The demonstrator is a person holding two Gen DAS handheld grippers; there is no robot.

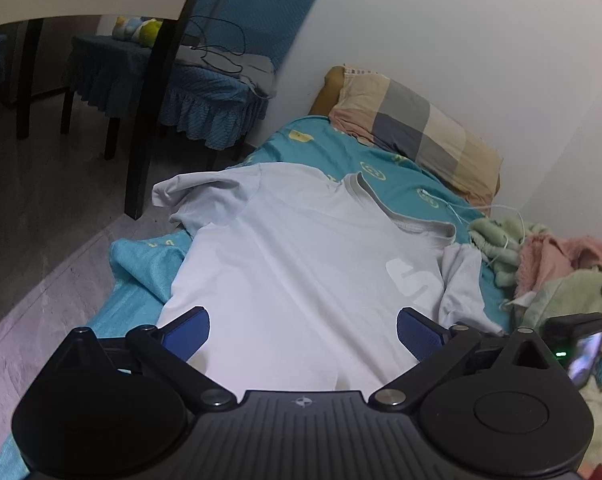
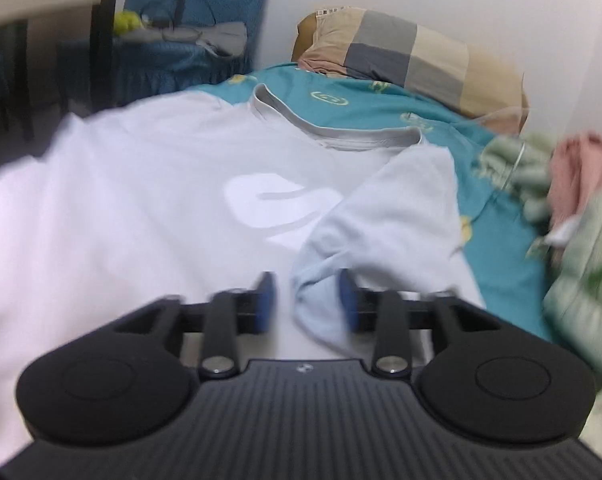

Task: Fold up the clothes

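white t-shirt; teal sheet, yellow motifs; checked pillow.

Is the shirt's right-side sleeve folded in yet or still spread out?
Folded in: the sleeve lies over the white T-shirt chest, partly covering the print.

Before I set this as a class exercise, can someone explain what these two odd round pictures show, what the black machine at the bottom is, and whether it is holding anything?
Each picture comes from a fisheye camera mounted on a hand-held claw, looking forward along its two blue-padded fingers. A person carries one claw in each hand; there is no robot arm. The left claw is wide open above a white T-shirt spread on a bed with a teal sheet. The right claw is partly open; the T-shirt's folded-in sleeve lies between its pads, but they do not press on it. That picture is blurred. A checked pillow lies by the wall, and green and pink blankets are heaped at the right.
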